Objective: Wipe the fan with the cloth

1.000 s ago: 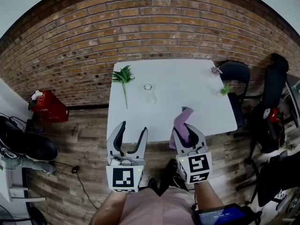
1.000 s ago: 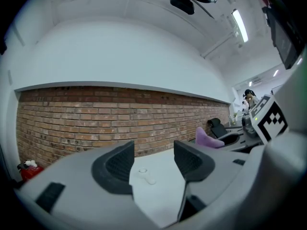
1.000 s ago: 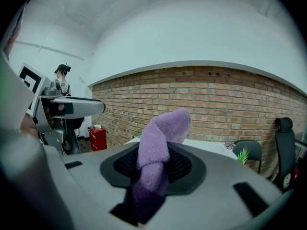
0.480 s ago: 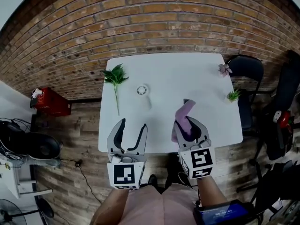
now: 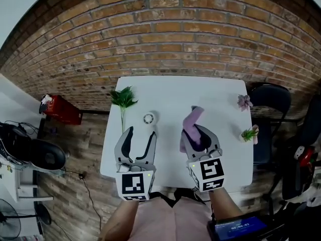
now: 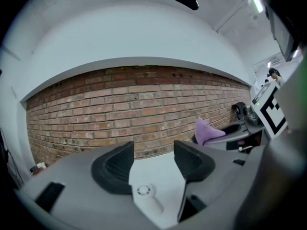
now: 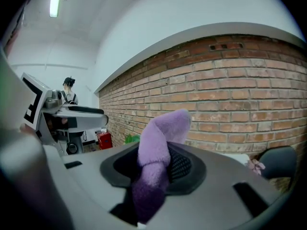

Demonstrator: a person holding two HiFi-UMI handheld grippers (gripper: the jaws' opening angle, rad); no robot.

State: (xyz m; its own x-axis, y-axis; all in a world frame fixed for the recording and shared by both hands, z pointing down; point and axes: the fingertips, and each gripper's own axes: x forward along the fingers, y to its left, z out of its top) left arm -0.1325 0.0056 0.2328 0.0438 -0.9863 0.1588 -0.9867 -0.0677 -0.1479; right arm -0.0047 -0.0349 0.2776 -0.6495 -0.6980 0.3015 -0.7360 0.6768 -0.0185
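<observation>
Both right gripper [image 5: 199,134] jaws clamp cloth [image 5: 192,119]; fan [image 5: 149,118] lies ahead-left.

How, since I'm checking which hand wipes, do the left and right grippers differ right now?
The left gripper has its jaws apart with nothing between them; the right gripper is shut on the purple cloth. The left gripper points at the small white fan lying just ahead of it; the right gripper points past the fan's side. Both hang over the white table, facing the brick wall.
</observation>
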